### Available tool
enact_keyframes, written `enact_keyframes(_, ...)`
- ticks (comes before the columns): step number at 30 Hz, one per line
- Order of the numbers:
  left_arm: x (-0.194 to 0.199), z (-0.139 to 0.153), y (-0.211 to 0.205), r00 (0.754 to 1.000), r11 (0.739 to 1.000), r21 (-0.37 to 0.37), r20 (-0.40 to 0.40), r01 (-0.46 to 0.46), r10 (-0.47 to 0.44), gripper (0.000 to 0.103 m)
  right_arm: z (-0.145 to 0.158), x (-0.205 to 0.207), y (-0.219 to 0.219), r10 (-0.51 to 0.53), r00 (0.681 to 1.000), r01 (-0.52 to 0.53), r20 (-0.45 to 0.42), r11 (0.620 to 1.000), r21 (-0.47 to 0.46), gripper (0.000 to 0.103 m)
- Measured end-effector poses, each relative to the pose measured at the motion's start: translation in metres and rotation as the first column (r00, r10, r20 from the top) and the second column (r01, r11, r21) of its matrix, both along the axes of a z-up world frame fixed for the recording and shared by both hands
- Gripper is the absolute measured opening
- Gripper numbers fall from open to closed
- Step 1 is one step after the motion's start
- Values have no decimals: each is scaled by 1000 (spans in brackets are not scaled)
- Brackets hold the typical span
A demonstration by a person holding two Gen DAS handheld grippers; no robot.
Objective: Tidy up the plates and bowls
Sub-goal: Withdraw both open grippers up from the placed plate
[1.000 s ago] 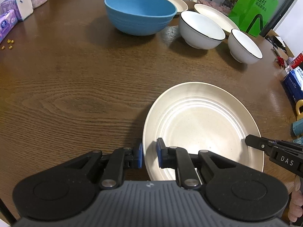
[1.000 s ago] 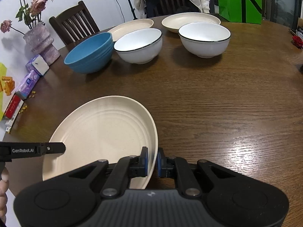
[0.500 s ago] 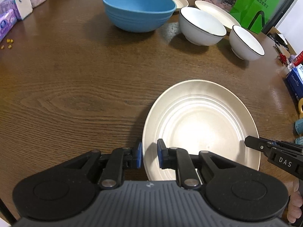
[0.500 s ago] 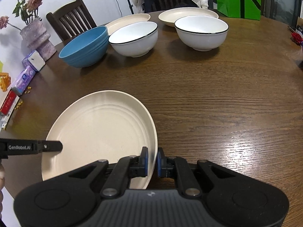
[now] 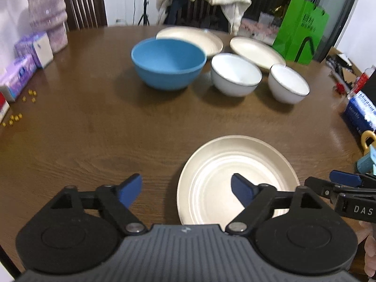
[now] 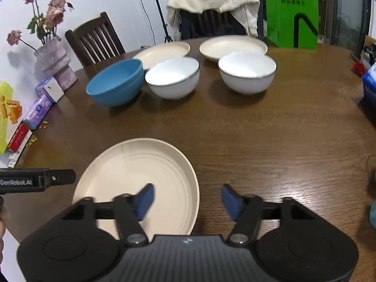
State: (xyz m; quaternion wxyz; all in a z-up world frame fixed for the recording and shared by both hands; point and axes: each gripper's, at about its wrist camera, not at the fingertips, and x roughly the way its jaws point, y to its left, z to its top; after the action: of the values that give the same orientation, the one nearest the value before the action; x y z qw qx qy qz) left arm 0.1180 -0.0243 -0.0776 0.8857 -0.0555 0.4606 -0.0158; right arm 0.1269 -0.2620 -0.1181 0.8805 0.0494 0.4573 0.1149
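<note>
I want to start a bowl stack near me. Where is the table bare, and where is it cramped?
The widest bare patch is the wood band between the near cream plate and the bowl row. More bare wood lies right of that plate. It is crowded at the back: blue bowl, two white bowls and two far plates sit close together.

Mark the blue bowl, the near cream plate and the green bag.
blue bowl (image 5: pixel 168 57): left wrist view, inside of the bowl.
near cream plate (image 6: pixel 138 171): right wrist view, flat centre.
green bag (image 6: pixel 291 11): right wrist view, front face.
</note>
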Motion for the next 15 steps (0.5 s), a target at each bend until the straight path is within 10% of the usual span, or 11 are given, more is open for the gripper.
enact_keyframes(8, -25, 34, 1, 991, 1000, -8, 129, -14, 15, 103, 35, -17, -2, -3, 997, 3, 75, 1000, -8, 103)
enact_keyframes(15, -44, 54, 0, 985, 1000, -17, 174, -12, 15, 103, 63, -37, 0, -8, 991, 9, 136, 1000, -8, 103)
